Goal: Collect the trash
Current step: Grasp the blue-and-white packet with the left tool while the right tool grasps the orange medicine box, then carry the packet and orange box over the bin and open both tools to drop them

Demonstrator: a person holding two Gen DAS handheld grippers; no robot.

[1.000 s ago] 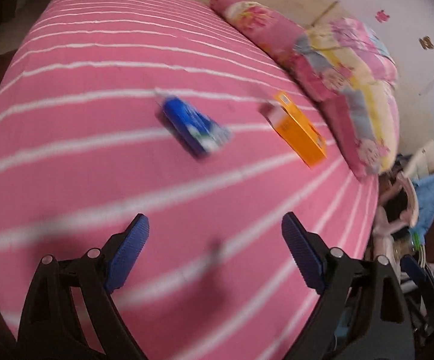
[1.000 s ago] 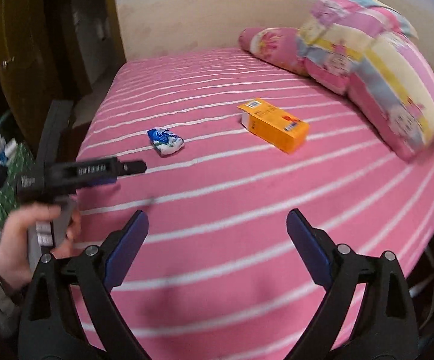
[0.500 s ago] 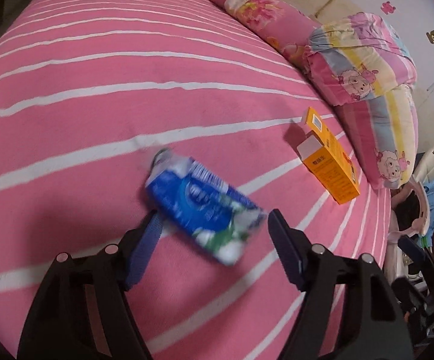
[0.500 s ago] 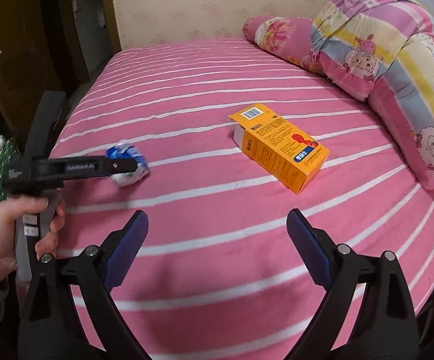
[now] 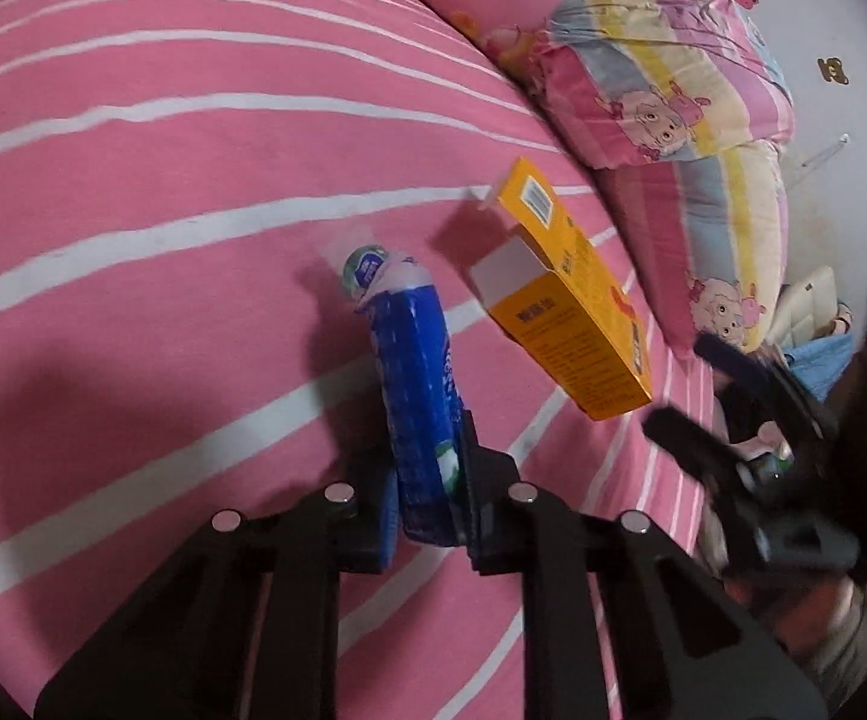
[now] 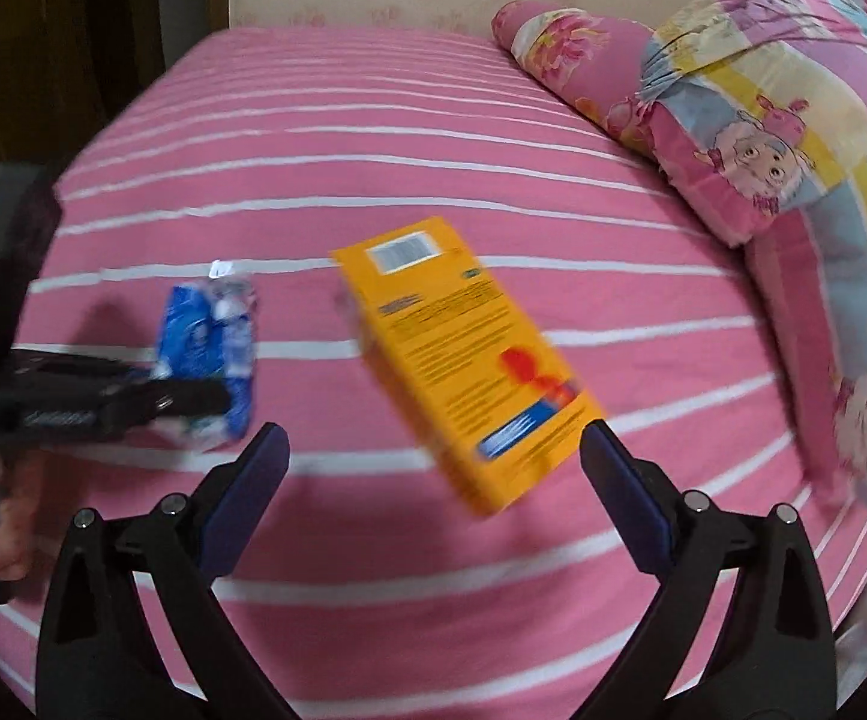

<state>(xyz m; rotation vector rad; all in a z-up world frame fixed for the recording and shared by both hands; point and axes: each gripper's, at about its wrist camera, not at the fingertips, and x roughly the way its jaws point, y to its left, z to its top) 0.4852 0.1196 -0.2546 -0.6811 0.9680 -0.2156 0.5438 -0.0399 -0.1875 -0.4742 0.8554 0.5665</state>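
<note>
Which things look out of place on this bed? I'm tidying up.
Two: a crumpled blue plastic wrapper, squashed between the left gripper fingers, and an orange cardboard box lying askew across the pink striped bedsheet.

A home bedroom: pink striped bed (image 6: 373, 120) (cartoon-print pillows (image 6: 763, 138) alongside)

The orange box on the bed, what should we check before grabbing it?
1. Right hand-held gripper open: ok.
2. Orange box lined up between its fingers: ok, though it lies just beyond the tips.
3. Fingers wide enough for the box: cannot tell.
4. Left hand-held gripper, whose jaws have just been closing, shut on the blue wrapper: ok.
5. Nothing lying on the box: ok.
</note>
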